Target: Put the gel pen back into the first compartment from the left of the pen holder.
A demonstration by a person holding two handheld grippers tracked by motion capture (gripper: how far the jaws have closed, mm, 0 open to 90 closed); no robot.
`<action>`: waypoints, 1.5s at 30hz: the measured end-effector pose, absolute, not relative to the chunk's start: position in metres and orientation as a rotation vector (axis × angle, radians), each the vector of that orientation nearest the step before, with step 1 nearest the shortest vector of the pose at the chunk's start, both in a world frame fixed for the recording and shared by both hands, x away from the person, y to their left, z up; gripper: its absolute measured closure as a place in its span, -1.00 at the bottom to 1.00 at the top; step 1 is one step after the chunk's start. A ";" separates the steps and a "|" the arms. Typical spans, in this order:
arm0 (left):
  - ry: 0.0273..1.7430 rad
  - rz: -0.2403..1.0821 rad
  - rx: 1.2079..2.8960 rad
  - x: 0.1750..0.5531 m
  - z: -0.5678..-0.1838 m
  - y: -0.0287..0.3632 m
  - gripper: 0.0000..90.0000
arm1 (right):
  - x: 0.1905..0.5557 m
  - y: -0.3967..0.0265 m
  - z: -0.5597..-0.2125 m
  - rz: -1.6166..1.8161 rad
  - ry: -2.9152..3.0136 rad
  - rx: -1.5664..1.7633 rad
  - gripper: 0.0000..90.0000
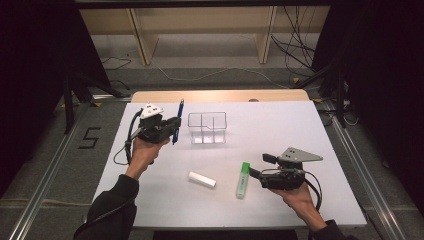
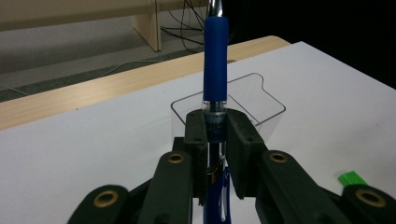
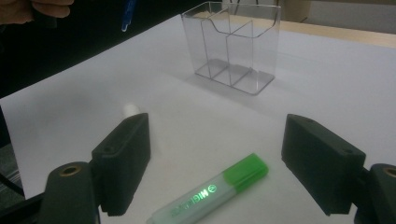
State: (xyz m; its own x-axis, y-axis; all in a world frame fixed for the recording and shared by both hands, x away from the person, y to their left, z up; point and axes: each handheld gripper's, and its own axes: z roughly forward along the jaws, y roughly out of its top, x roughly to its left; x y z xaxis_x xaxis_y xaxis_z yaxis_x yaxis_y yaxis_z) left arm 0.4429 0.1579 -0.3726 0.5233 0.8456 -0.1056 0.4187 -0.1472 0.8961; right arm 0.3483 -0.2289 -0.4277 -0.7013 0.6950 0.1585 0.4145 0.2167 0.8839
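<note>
My left gripper (image 1: 172, 131) is clamped tight on the blue pen (image 1: 178, 121) — in the left gripper view both black pads press on the clear part of the barrel just below the blue grip sleeve (image 2: 215, 60), and the pen stands close to upright between them, its upper end running out past the top of that view. From the high view I see it held up off the white table (image 1: 150, 200), just to the left of the clear organiser (image 1: 207, 128), not touching it. The organiser is a transparent box with inner dividers and it stands toward the far middle of the table. My right gripper (image 1: 256, 167) rests low near the table's right side with its jaws spread wide and nothing between the pads. The green highlighter (image 3: 210, 193) lies flat on the table just ahead of those open jaws, its green cap pointing away from me. A short white cylinder (image 1: 202, 179) lies on its side to the left of the highlighter, well apart from the organiser.
</note>
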 end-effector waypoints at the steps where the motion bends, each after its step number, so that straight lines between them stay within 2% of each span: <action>1: 1.064 0.533 1.765 0.445 -0.372 0.157 0.76 | 0.348 -0.229 -0.428 1.481 2.222 1.046 -0.45; 45: 1.092 0.577 1.670 0.509 -0.363 0.118 0.75 | 0.349 -0.230 -0.430 1.493 2.230 1.051 -0.45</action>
